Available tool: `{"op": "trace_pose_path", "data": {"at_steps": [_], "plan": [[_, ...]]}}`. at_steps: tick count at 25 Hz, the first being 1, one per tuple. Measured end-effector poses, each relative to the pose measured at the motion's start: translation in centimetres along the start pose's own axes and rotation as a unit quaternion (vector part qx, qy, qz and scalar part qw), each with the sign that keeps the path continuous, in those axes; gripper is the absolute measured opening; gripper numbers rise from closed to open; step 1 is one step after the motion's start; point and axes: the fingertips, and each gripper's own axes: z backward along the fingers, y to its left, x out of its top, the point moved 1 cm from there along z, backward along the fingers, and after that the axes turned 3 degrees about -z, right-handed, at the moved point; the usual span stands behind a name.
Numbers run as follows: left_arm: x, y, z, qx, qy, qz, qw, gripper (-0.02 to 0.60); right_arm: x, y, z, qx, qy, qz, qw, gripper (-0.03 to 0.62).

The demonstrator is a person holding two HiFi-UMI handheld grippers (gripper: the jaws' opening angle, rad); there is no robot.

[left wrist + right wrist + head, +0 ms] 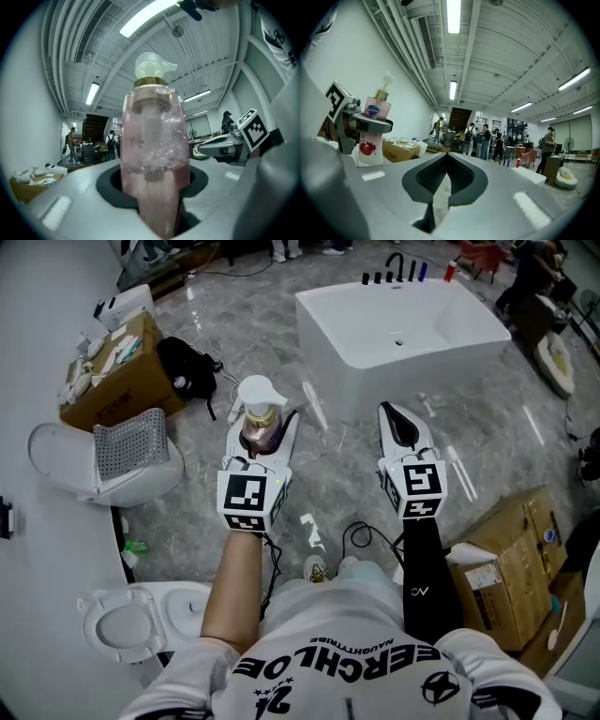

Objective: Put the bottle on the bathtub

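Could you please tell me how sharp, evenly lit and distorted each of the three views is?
Head view: sharp, evenly lit, edges mildly bent, soft sheen on the bathtub rim. Left gripper view: strong fisheye, black corners, the bottle close to the lens and soft, blurred lowest. Right gripper view: same fisheye, the ceiling strip light blown out, background fairly crisp.

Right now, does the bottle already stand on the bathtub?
No, the bottle is held upright in the left gripper, apart from the white bathtub ahead.
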Motion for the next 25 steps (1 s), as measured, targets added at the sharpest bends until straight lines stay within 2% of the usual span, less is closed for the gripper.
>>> {"op": "trace_pose_path", "data": {"at_steps": [4, 7, 16, 25], "plan": [[0.6, 0.5, 0.4, 0.004, -0.008, -0.012, 0.9999, 0.302, 0.4, 0.9, -0.1, 0.014, -0.011, -0.003, 1.0, 0.031], [0.5, 1.2, 0.6, 0.005, -0.015, -0.012, 0.9998, 0.302, 0.5, 1.4, -0.3, 0.014, -0.016, -0.002, 1.0, 0.072], [0.4, 3.0, 1.1, 0.005, -0.017, -0.002, 0.9998, 0.304, 0.5, 2.4, -1.2, 0.01, -0.018, -0.003, 1.0, 0.075], [0.1, 5.0, -3.0, 0.003, -0.021, -0.004, 0.9998, 0.304, 1.2, 0.5, -6.0, 0.016, -0.034, -0.008, 0.999, 0.074]]}}
